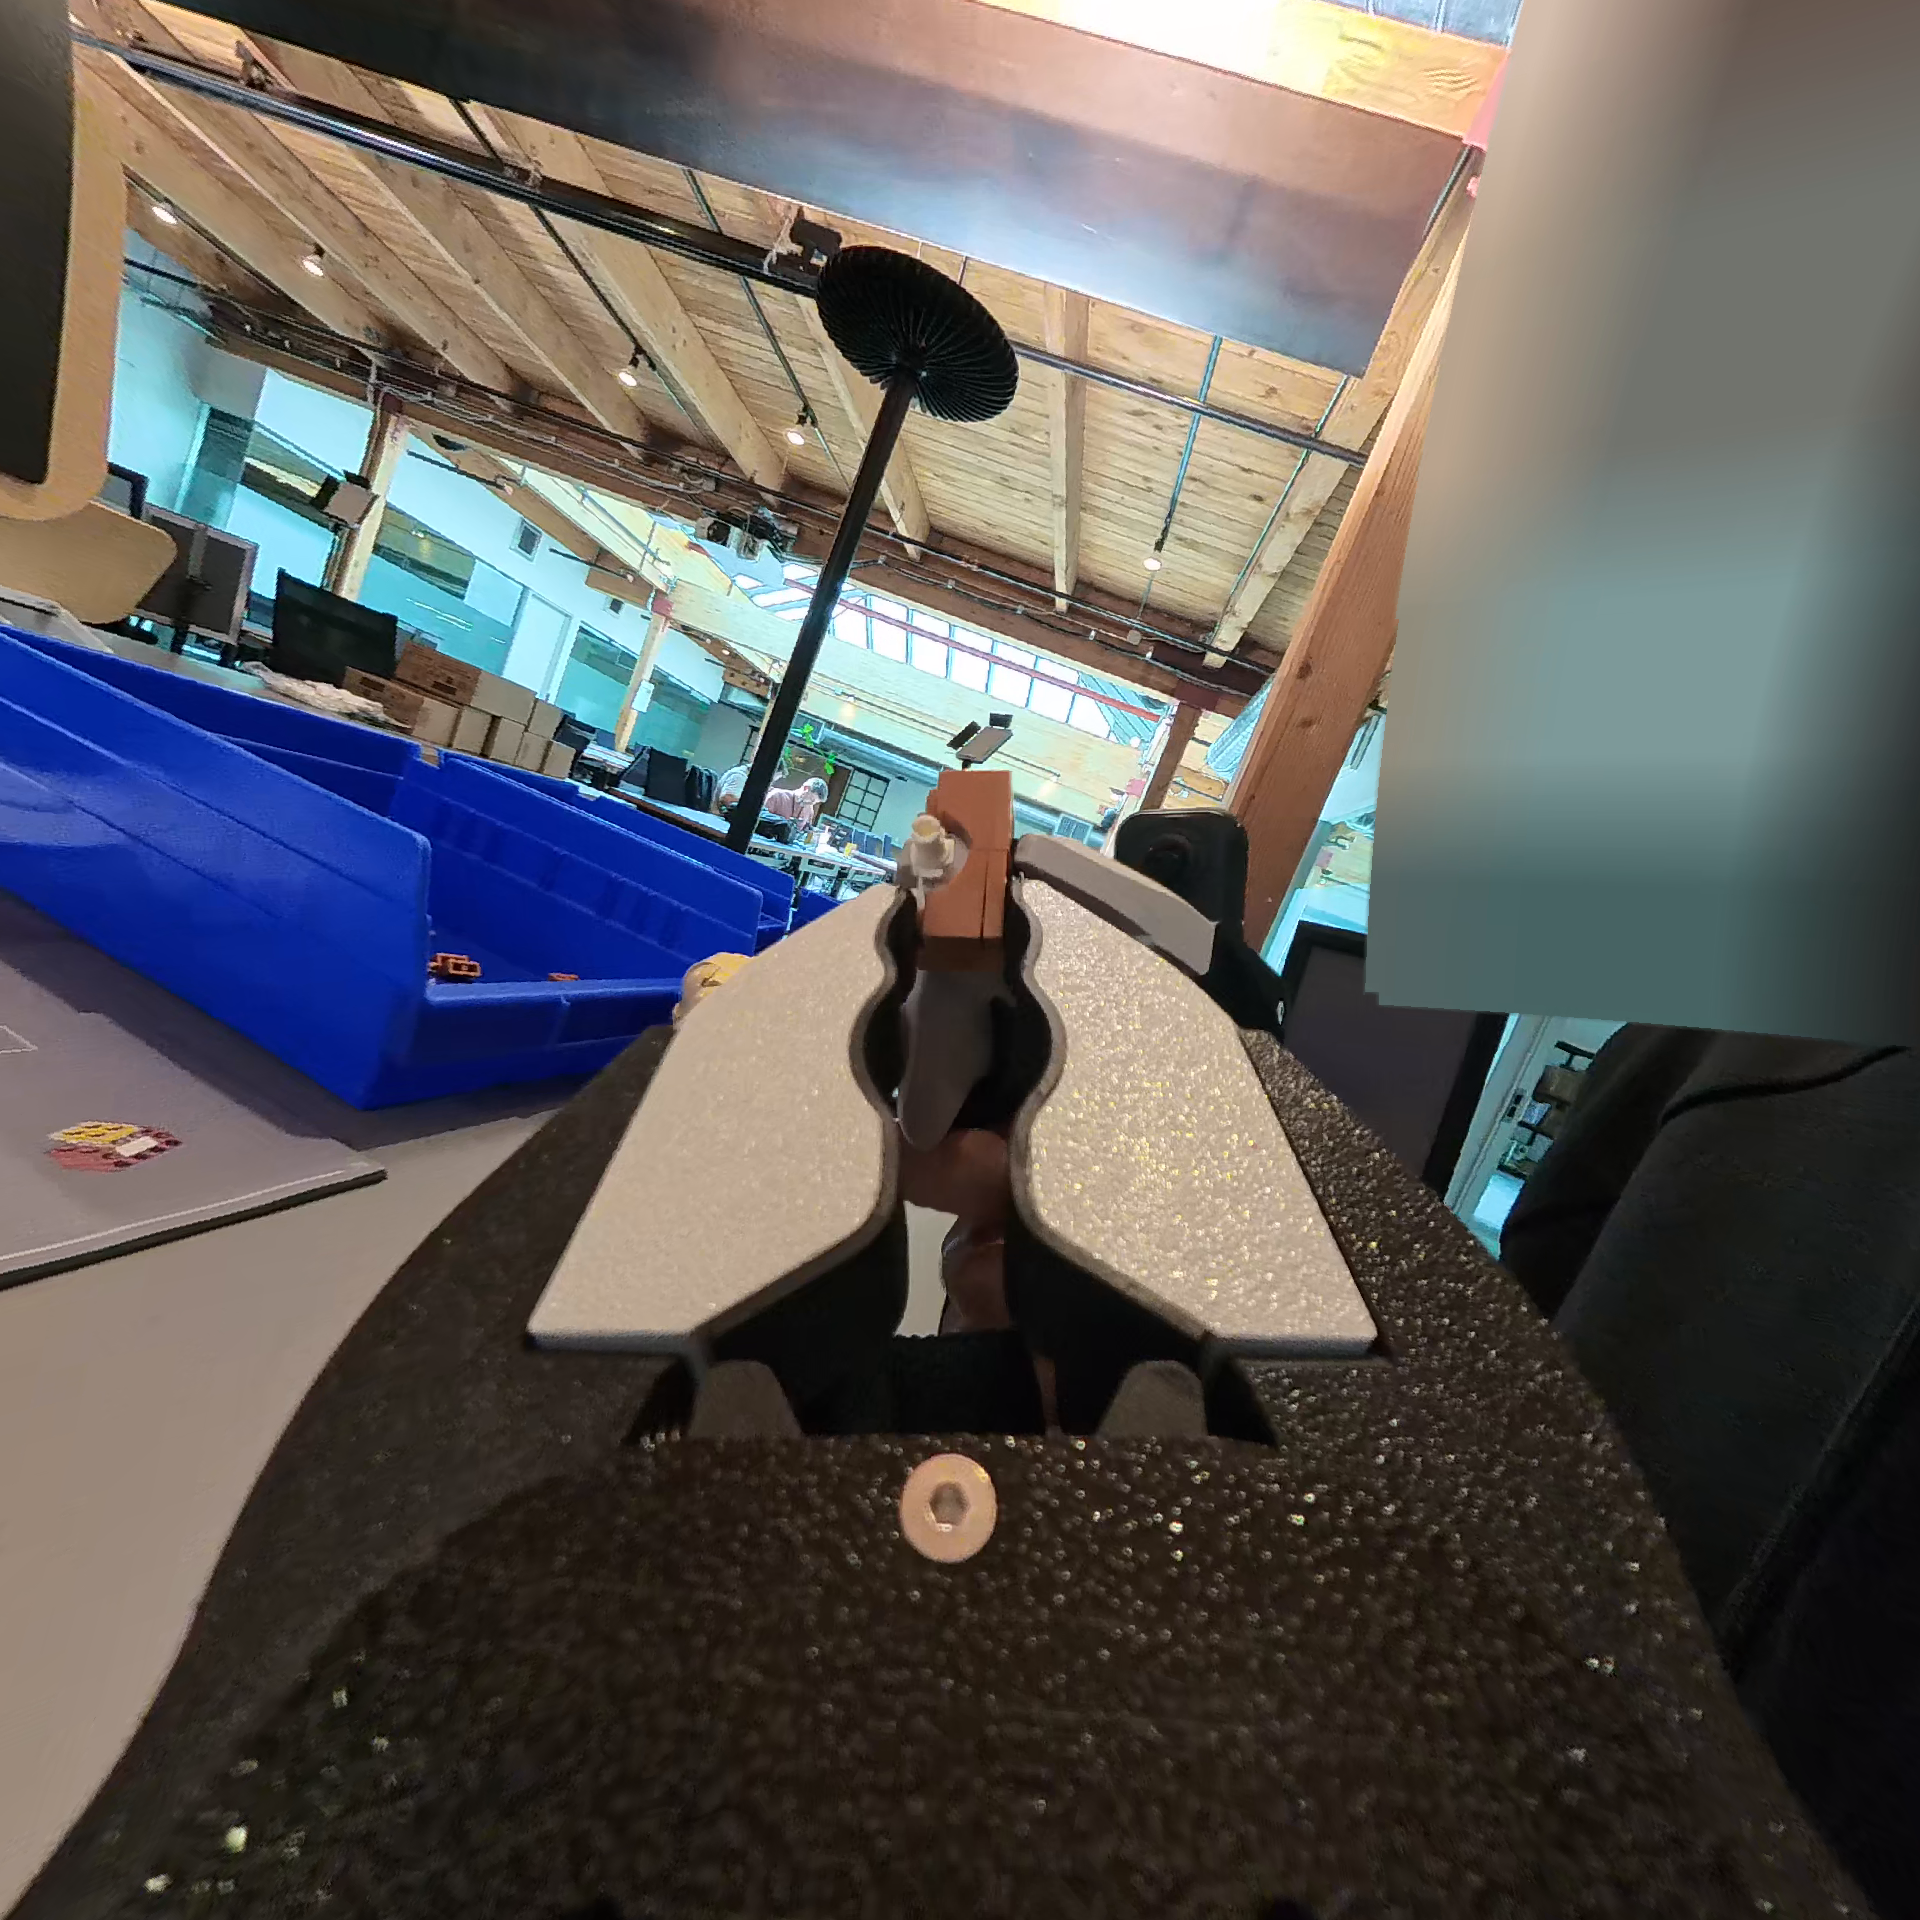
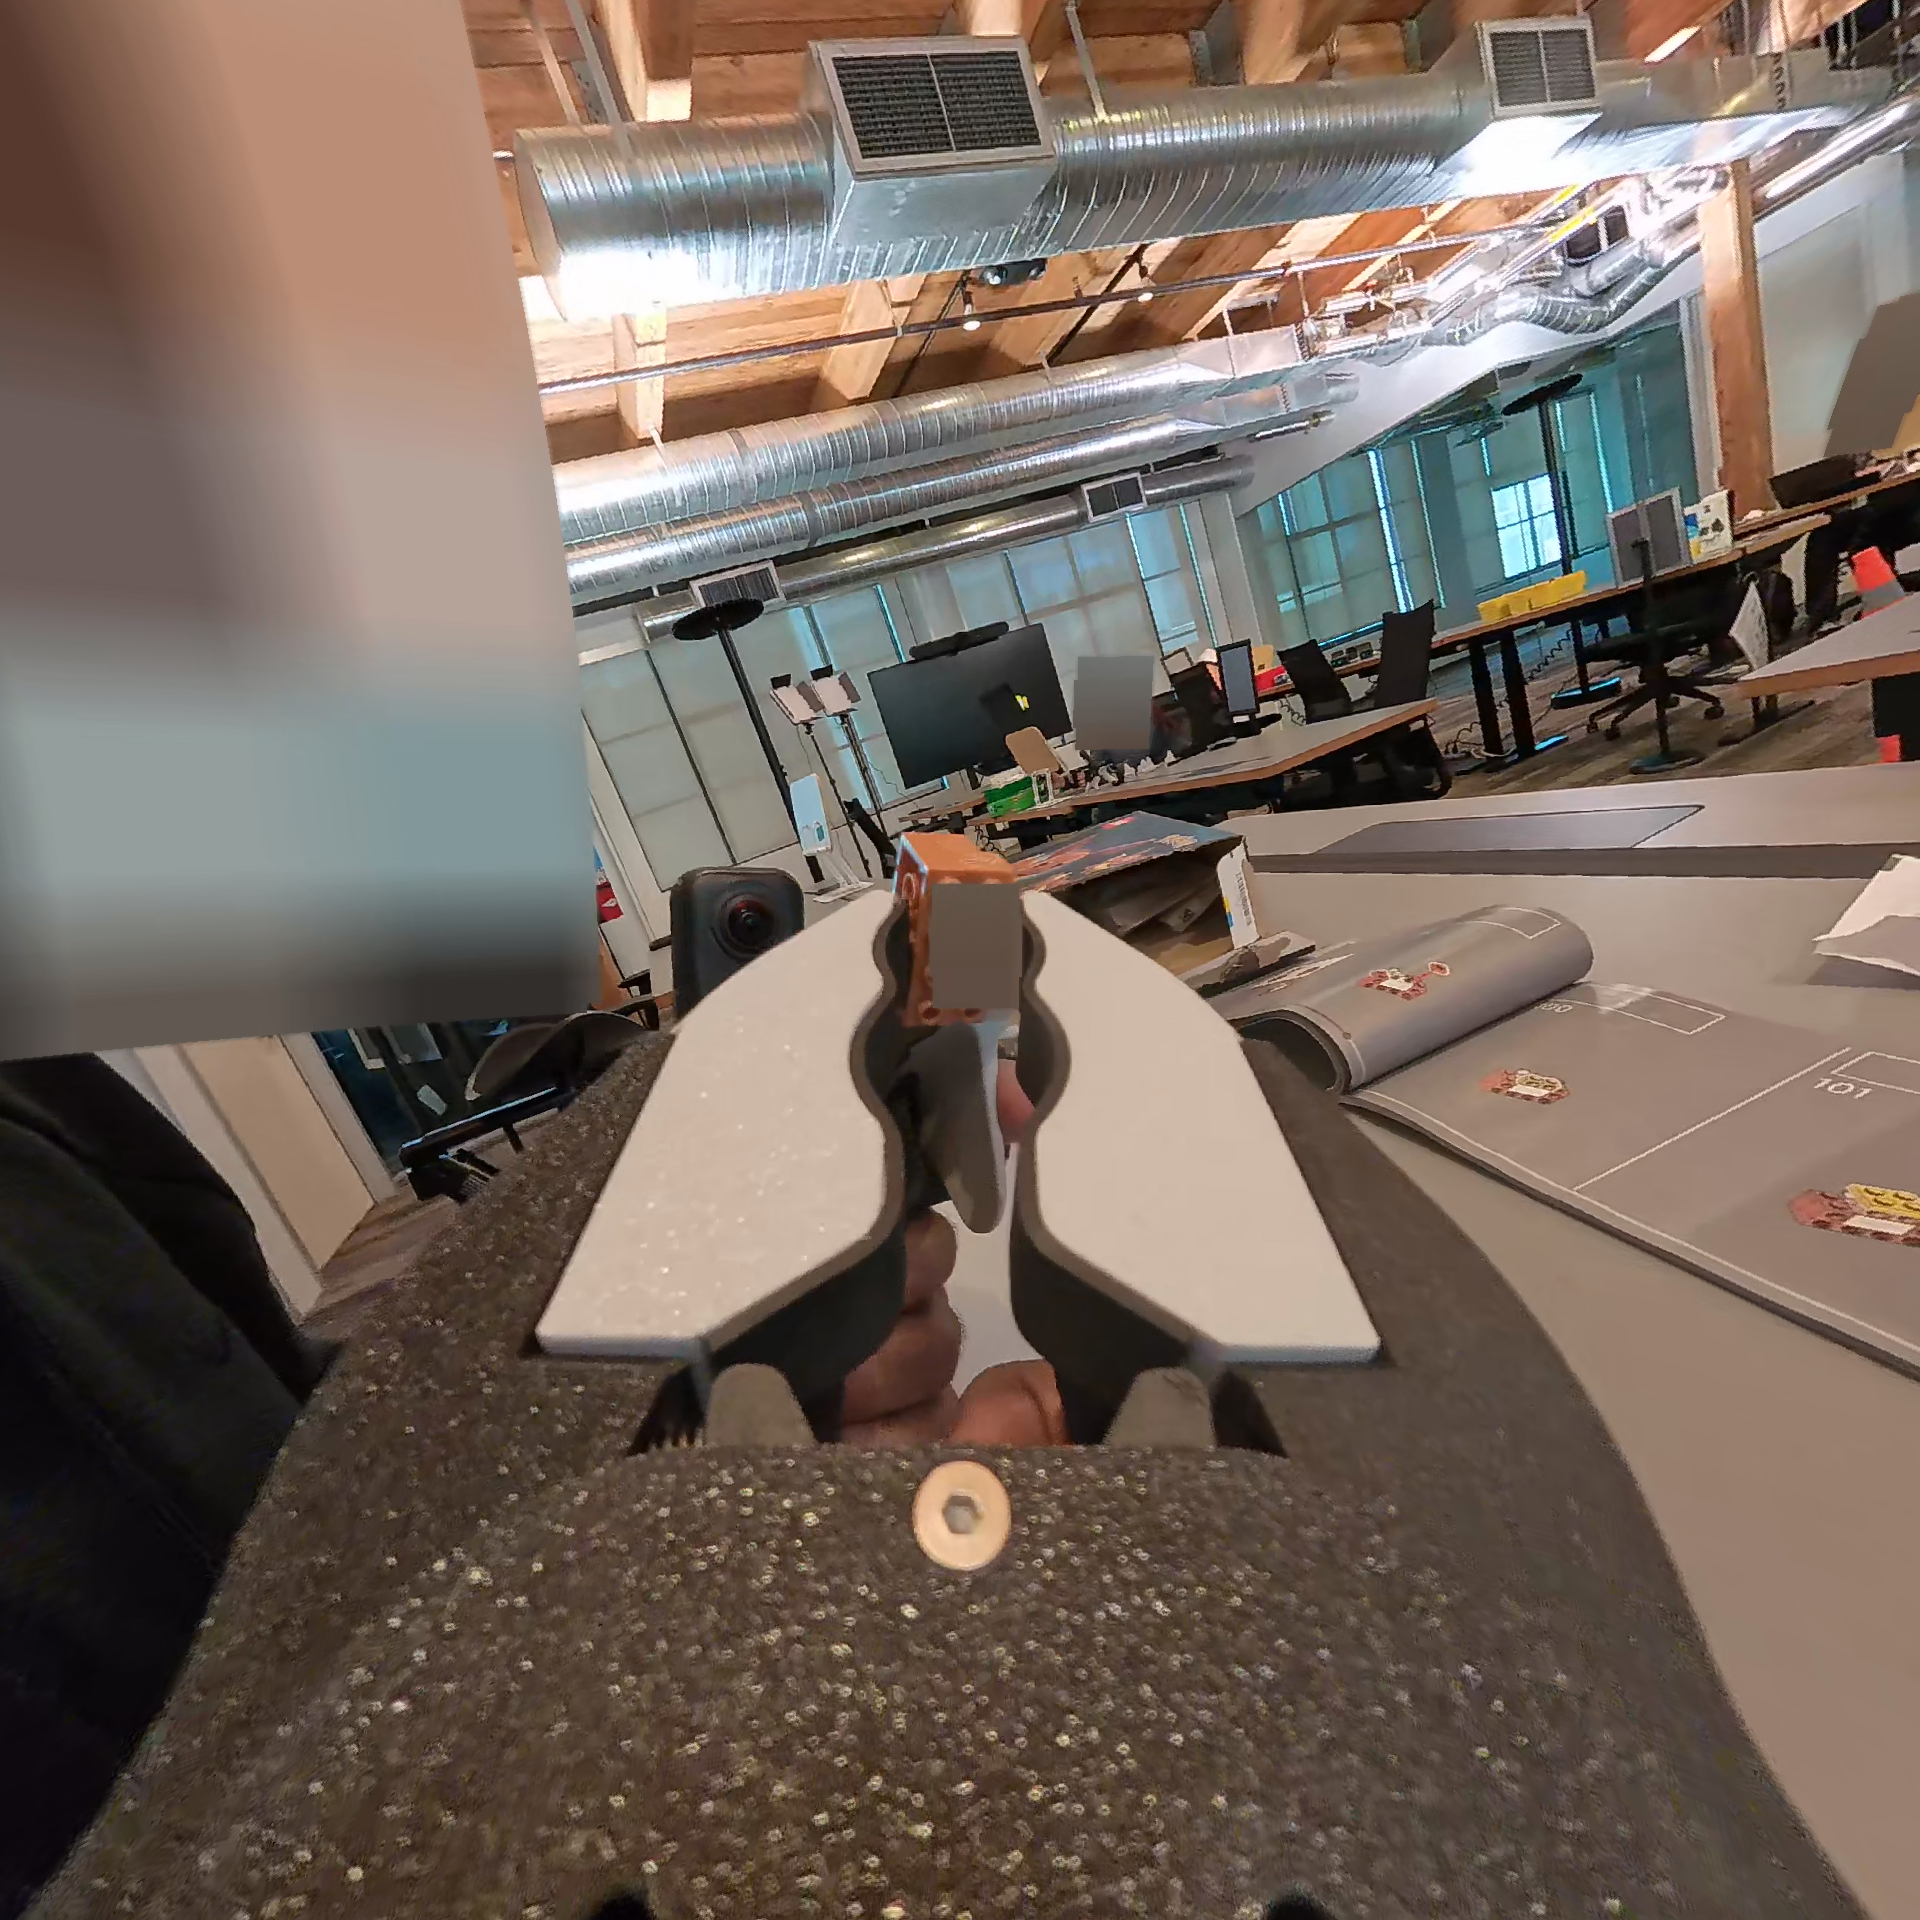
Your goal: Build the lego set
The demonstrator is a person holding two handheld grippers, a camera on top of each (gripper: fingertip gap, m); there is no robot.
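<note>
In the left wrist view my left gripper (image 1: 961,914) is shut on a brown brick block (image 1: 968,868) that stands up between its grey fingertips, held in the air. A small whitish piece (image 1: 928,847) sticks out of the block's left side. A grey finger (image 1: 1122,899) of the right gripper and its camera (image 1: 1179,862) sit just behind, at the block's right. In the right wrist view my right gripper (image 2: 961,935) is shut on a brown brick block (image 2: 951,857) with studs on its left face. The left gripper's camera (image 2: 740,923) faces it from close by.
Blue bins (image 1: 312,862) stand on the grey table at left, with small orange bricks (image 1: 457,966) inside. An open instruction booklet (image 2: 1558,1060) lies at right, also in the left wrist view (image 1: 125,1143). A cardboard box (image 2: 1143,883) lies behind. A person's dark sleeve (image 1: 1714,1299) is close. Only a small space, under 4 cm, lies between the two pairs of fingers.
</note>
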